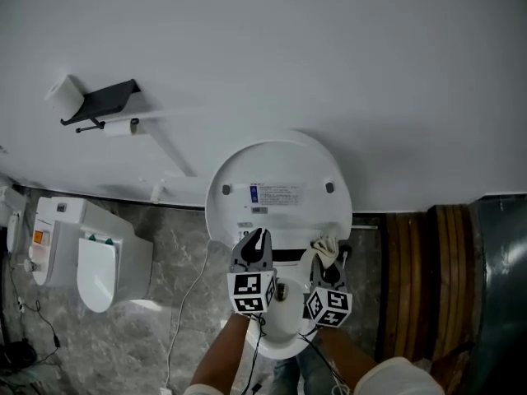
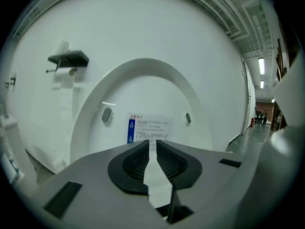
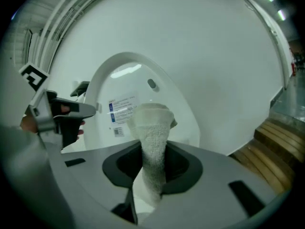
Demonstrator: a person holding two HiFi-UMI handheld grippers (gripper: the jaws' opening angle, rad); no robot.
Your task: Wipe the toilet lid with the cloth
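At the far left, on the grey stone floor (image 1: 177, 245), a second white toilet (image 1: 90, 262) with its lid down, well apart from the work. Above it, on the white wall (image 1: 329, 56), a black shelf (image 1: 105, 101) with a paper roll (image 1: 64, 91) lying on top.

In the middle, the toilet lid (image 1: 278, 164), raised and leaning back against the wall, inner side turned to the head camera. On this inner side, a printed label (image 1: 278, 193) between two small grey bumpers (image 1: 226, 189).

In front of the lower part of the lid, the left gripper (image 1: 258, 239), pointing toward the label. Jaws almost together, with only a thin slit between the ribbed pads and nothing in it. Tips a little short of the lid, not touching it.

Just beside it to the right, the right gripper (image 1: 329, 262), jaws clamped on the cloth (image 3: 151, 128). A pale terry cloth, bunched, sticking out past the fingertips as a rounded end and hanging also below the jaws. Cloth held in the air in front of the lower right part of the lid; contact with the lid not possible to tell.

Behind both grippers, at the bottom edge, two bare forearms (image 1: 221, 356).

At the far right, brown wooden planks (image 1: 428, 278) on the floor, close to the wall.
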